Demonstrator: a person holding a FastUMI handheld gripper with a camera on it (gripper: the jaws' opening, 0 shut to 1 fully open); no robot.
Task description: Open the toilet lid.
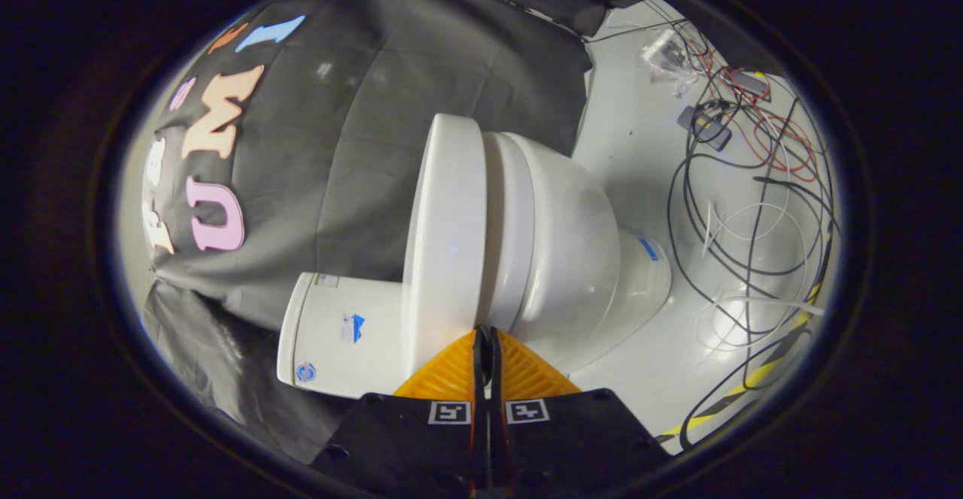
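The view is rolled sideways, so the white toilet lies across it. Its lid [444, 220] is a flat slab resting down on the seat [511, 213], with the bowl [575, 243] and base [639, 281] beyond the seat. The tank [338, 341] sits by the lid's hinge end, close to my fingers. My gripper [485, 333] is shut with nothing between its fingers. Its tips point at the seam between lid and seat on the toilet's side, very near or touching it.
The booth's black cloth wall [361, 145] hangs behind the lid and tank. On the white floor [632, 153] past the bowl lie several loose cables [752, 205] and small electronic parts [707, 126]. A yellow-and-black tape strip [760, 375] runs along the floor.
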